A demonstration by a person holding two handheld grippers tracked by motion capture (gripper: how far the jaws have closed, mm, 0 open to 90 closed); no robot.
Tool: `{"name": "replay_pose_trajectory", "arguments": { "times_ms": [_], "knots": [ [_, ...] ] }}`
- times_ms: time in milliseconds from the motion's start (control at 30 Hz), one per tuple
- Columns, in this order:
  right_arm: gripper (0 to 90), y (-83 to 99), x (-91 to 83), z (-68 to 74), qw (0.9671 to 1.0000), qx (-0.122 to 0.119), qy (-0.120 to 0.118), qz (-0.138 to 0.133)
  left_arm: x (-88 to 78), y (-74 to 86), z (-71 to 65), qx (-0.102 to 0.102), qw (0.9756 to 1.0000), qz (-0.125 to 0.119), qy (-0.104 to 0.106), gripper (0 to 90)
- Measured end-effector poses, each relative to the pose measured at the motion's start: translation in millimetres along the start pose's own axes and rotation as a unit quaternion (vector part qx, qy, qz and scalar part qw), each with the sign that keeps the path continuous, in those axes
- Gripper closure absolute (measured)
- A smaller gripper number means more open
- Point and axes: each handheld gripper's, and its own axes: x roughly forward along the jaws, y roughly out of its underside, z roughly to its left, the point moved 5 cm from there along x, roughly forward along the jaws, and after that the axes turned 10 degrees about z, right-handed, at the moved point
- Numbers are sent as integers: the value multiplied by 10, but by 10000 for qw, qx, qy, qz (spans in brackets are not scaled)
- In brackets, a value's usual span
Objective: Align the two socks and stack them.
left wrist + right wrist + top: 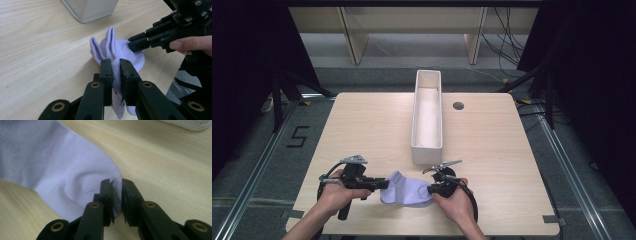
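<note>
From the high view, you see a wooden table [362,130] with a long white bin [427,117] standing at its middle, one short end toward you. A pale lilac sock [404,190] lies flat on the table just in front of that end, near your edge. Your left gripper [384,184] comes in level from the left and meets the sock's left end; your right gripper [430,189] meets its right end. Both of your hands rest low, close to the tabletop. From up here, the jaws are too small to judge.

The left gripper view settles that for the left side. Its two black jaws stand nearly together with a bunched fold of sock [113,53] pinched between them; the cloth rises in ridges just past the tips. Farther off, the right gripper [135,44] touches the sock's rounded far end, with a fingertip of your right hand [186,45] on its body. A corner of the bin [90,10] sits beyond on the table.

The right gripper view looks along its own jaws [116,186]. The sock [57,170] spreads smooth to the left, and its rounded end reaches in between the tips. A narrow gap shows there, and the edge of the cloth sits in it; whether the pads grip it you cannot tell for certain. A sliver of the bin [190,123] shows at the top right.
</note>
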Motion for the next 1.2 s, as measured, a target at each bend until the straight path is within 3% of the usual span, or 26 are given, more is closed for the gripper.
{"name": "replay_pose_trajectory", "arguments": {
  "times_ms": [333,367,600,933,1000,1033,1100,1167,1200],
  "knots": [
    [811,-18,34,81,10000,-7,2,47,71,-96,-129,145,9998,80,119,807],
    [811,-30,44,69,9999,-123,28,-23,85,-110,-146,168,9998,75,96,807],
    [812,-32,53,101,10000,-72,-5,-10,189,-179,-237,274,9993,203,183,807],
    [812,-35,61,104,9998,-154,-13,-81,435,-241,-329,311,9985,390,223,806],
    [811,-35,61,101,9998,-168,-37,-83,481,-251,-341,329,9985,428,136,806],
    [808,-35,62,100,9998,-152,-44,-91,501,-257,-347,336,9982,443,218,805],
    [778,-31,53,100,9999,-100,-65,-87,520,-263,-346,348,9981,508,81,805],
    [768,-29,16,84,9999,-13,-1,-118,545,-267,-347,311,9984,452,155,805],
    [767,-35,-14,89,9997,-87,-118,-214,547,-266,-344,311,9983,460,148,805]
  ]
}}
